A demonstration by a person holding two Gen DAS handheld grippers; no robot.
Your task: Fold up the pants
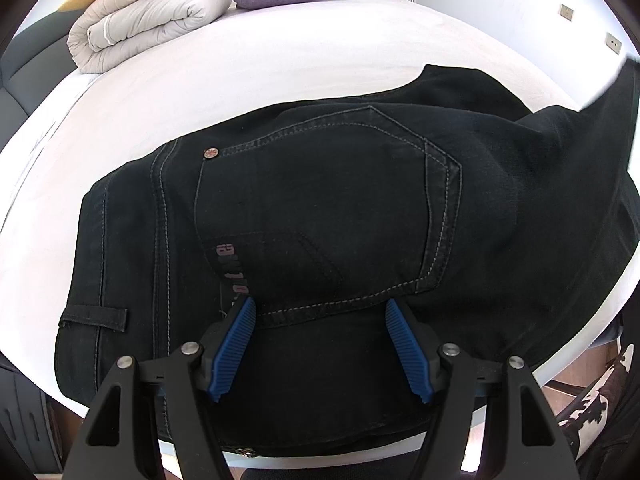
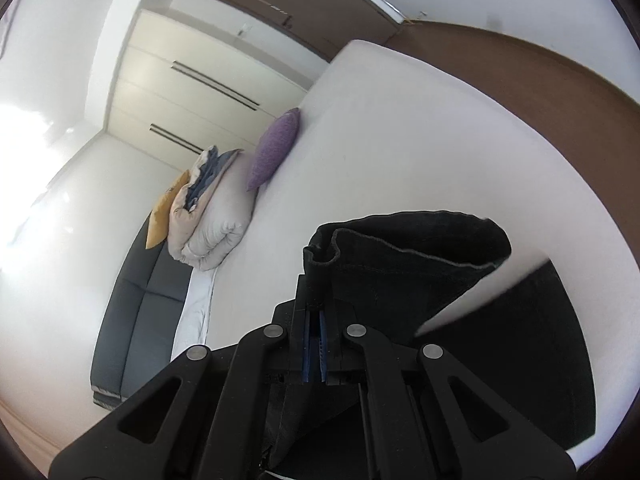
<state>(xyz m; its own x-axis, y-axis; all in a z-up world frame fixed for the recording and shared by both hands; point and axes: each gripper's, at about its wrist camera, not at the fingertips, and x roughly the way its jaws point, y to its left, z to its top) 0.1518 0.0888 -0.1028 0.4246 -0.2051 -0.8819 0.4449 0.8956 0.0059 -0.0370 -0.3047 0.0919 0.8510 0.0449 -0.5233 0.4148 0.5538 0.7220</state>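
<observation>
Right gripper [image 2: 316, 320] is pinching the black jeans' [image 1: 320, 208] hem above the white bed [image 1: 240, 64], left gripper [image 1: 320, 340] is hovering wide over the back pocket [image 1: 320, 200]; unpinned seat risking dragging.

The pants [image 1: 320, 208] were matt black denim with pale stitching and a shiny metal rivet [image 1: 211, 153]. The bed sheet [image 1: 240, 60] looked like smooth white cloth. Ribbed blue pads [image 1: 240, 344], perhaps rubber, lined the left gripper [image 1: 320, 346], itself matt black plastic.
</observation>
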